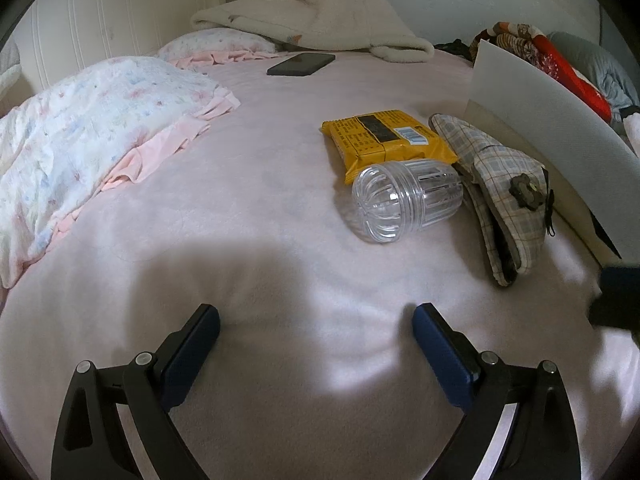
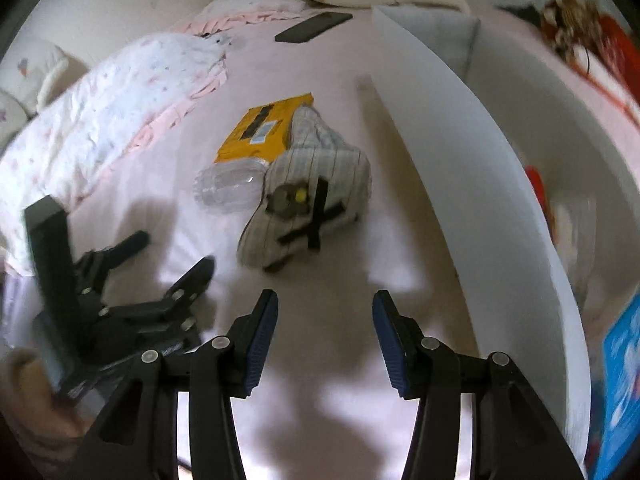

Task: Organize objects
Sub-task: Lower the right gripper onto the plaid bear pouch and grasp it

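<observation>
Tongs (image 1: 316, 320) wide, bedsheet (image 1: 260, 208) beneath

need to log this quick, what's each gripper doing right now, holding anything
Left gripper: open, holding nothing, above the bed sheet.
Right gripper: open, holding nothing.

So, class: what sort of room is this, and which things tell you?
Probably a bedroom: a bed with a pink sheet, a floral pillow and a folded blanket.
</observation>
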